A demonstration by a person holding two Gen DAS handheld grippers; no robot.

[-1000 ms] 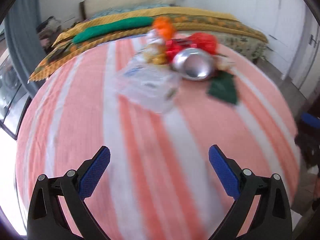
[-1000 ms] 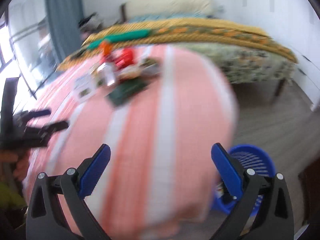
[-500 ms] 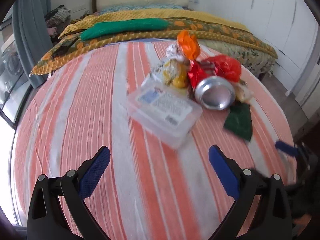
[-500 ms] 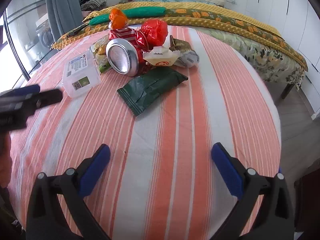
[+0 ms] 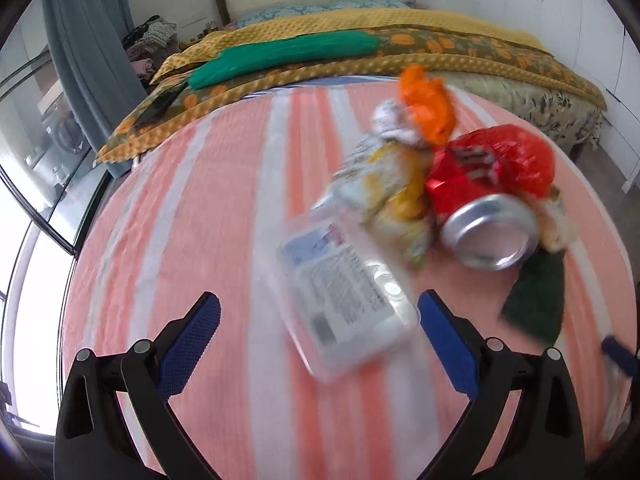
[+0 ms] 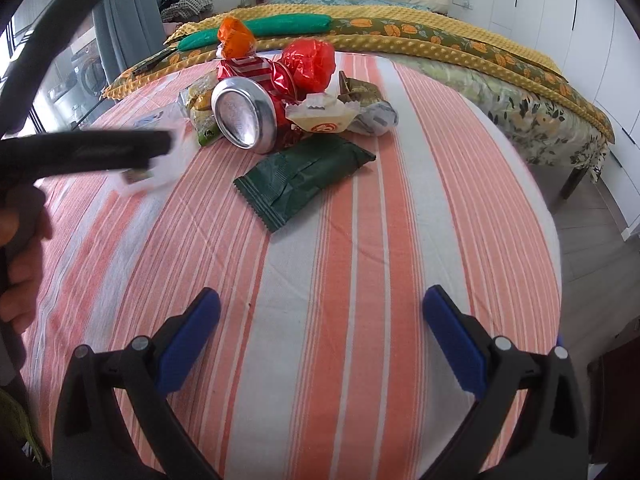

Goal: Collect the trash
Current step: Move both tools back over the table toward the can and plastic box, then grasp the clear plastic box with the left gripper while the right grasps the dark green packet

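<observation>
A heap of trash lies on a round table with an orange-and-white striped cloth (image 6: 360, 280). In the left wrist view a clear plastic box with a label (image 5: 344, 300) sits just ahead of my open left gripper (image 5: 320, 332), between its fingertips' line and the heap. Behind it are a yellow wrapper (image 5: 392, 196), a crushed red can (image 5: 488, 232), a red bag (image 5: 516, 156) and an orange bag (image 5: 428, 104). In the right wrist view my right gripper (image 6: 320, 336) is open and empty, short of a dark green packet (image 6: 304, 176); the can (image 6: 244, 116) lies beyond.
A bed with a yellow quilt and a green cloth (image 6: 280, 24) stands behind the table. A person's hand (image 6: 20, 264) holds the left gripper's black body (image 6: 88, 152) at the left of the right wrist view. White cupboards (image 6: 592, 40) line the right wall. Grey curtain (image 5: 88, 60) at left.
The left gripper has moved forward toward the clear plastic box, which now looms larger and blurred. The right gripper has closed in a little on the heap. Both stay open.
</observation>
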